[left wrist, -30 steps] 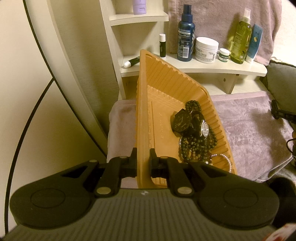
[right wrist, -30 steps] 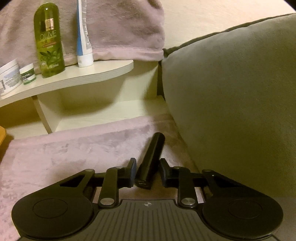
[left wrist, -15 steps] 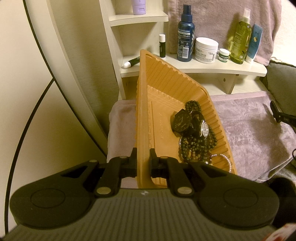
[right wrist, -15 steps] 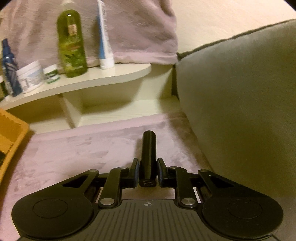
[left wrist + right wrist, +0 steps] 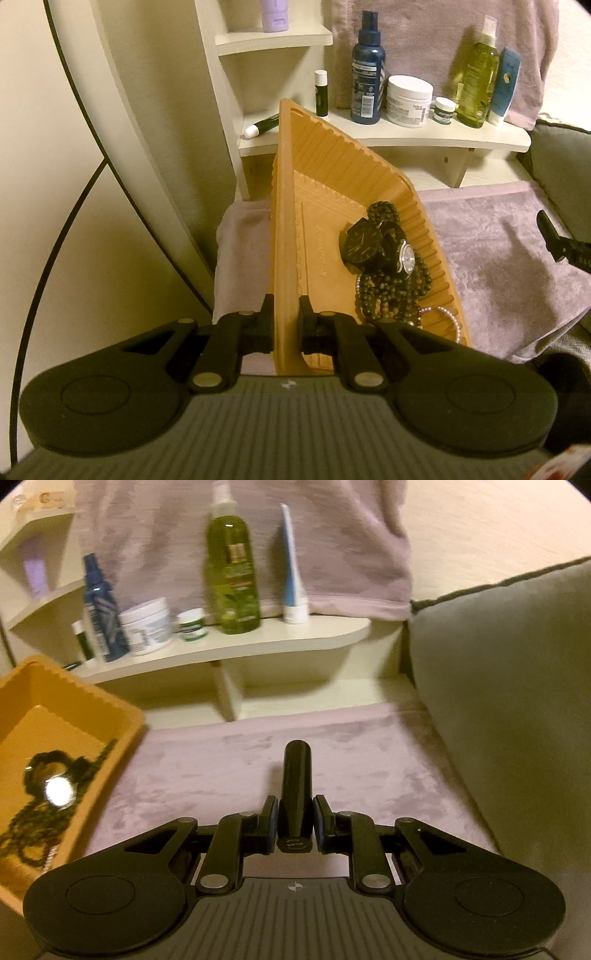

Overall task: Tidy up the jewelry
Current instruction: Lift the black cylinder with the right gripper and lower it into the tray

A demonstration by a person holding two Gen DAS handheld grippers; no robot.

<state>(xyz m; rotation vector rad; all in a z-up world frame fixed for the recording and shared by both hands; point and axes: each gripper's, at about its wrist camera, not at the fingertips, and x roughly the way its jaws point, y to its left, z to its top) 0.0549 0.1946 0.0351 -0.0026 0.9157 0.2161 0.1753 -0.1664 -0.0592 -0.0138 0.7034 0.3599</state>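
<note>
An orange ribbed tray (image 5: 325, 177) stands tilted on the mauve cloth, and my left gripper (image 5: 286, 317) is shut on its near rim. Inside lie a black watch (image 5: 364, 242), a silver-faced watch (image 5: 406, 258), dark bead strings (image 5: 391, 291) and a pale bead bracelet (image 5: 448, 317). My right gripper (image 5: 294, 812) is shut on a slim black tube (image 5: 296, 779) that points forward, held above the cloth. In the right wrist view the tray (image 5: 74, 698) is at the left with the jewelry (image 5: 48, 786) in it. The tube's tip (image 5: 550, 230) shows at the right edge of the left wrist view.
A cream shelf (image 5: 388, 134) behind the tray carries a blue spray bottle (image 5: 367, 70), a white jar (image 5: 408, 101), a small green-lidded jar (image 5: 443, 109), a green oil bottle (image 5: 232, 572) and a blue tube (image 5: 293, 572). A grey-green cushion (image 5: 509, 686) fills the right. Mauve cloth (image 5: 351, 746) covers the surface.
My right gripper has closed on the black tube, lifted it off the cloth and swung left, bringing the tray into its view. The left gripper and tray have stayed still.
</note>
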